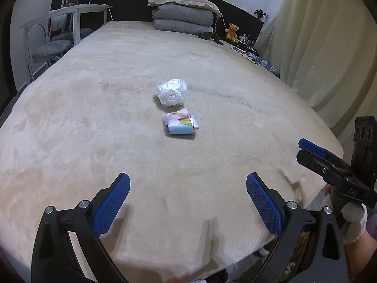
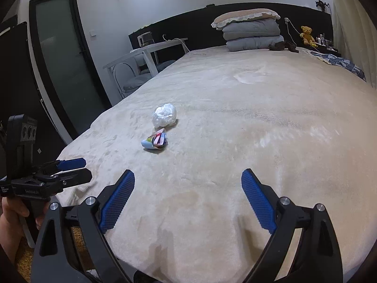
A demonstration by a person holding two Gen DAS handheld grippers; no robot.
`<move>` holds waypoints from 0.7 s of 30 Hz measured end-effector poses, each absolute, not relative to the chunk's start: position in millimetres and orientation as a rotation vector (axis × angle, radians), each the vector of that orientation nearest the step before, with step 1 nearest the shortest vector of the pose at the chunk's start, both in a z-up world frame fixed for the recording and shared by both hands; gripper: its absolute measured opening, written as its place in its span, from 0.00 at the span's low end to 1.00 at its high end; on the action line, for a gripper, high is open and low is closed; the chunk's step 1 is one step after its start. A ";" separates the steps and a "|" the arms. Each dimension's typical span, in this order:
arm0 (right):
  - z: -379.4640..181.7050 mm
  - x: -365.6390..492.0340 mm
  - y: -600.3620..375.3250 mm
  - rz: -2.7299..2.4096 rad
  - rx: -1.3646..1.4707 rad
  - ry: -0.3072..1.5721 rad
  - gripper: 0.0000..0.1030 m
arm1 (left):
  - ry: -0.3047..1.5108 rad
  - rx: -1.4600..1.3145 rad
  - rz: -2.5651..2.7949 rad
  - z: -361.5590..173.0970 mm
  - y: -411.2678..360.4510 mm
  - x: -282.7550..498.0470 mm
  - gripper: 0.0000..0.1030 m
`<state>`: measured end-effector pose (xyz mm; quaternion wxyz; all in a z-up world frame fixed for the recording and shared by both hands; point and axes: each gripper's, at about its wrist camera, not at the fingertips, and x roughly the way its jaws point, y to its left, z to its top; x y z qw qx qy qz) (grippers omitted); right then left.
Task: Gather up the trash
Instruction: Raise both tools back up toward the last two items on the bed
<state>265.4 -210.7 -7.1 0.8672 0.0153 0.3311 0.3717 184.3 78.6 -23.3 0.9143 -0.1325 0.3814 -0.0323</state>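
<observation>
Ahead of the left tongs (image 1: 188, 194), whose blue pads stand wide apart, bare beige plush bedspread (image 1: 94, 122) runs unbroken to the folded pastel wrapper packet (image 1: 181, 123), with the crumpled white plastic ball (image 1: 172, 92) just beyond it, almost touching. The right tongs (image 2: 188, 189), also spread wide, see the same two pieces forward and to their left, over open blanket. The stacked grey quilts under a frilled pillow (image 1: 182, 11) lie far beyond both.
</observation>
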 end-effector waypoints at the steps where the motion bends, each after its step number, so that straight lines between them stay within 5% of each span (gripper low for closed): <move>1: -6.5 269.3 -210.0 0.780 0.038 0.690 0.96 | 0.790 -0.279 -0.070 -23.8 79.8 192.0 0.93; 15: -4.4 318.1 -212.0 0.740 0.070 0.683 0.96 | 0.868 -0.288 -0.063 -48.8 85.7 287.5 0.92; 21: -6.9 333.6 -216.8 0.721 0.091 0.695 0.96 | 0.923 -0.302 -0.029 -62.9 88.0 311.9 0.75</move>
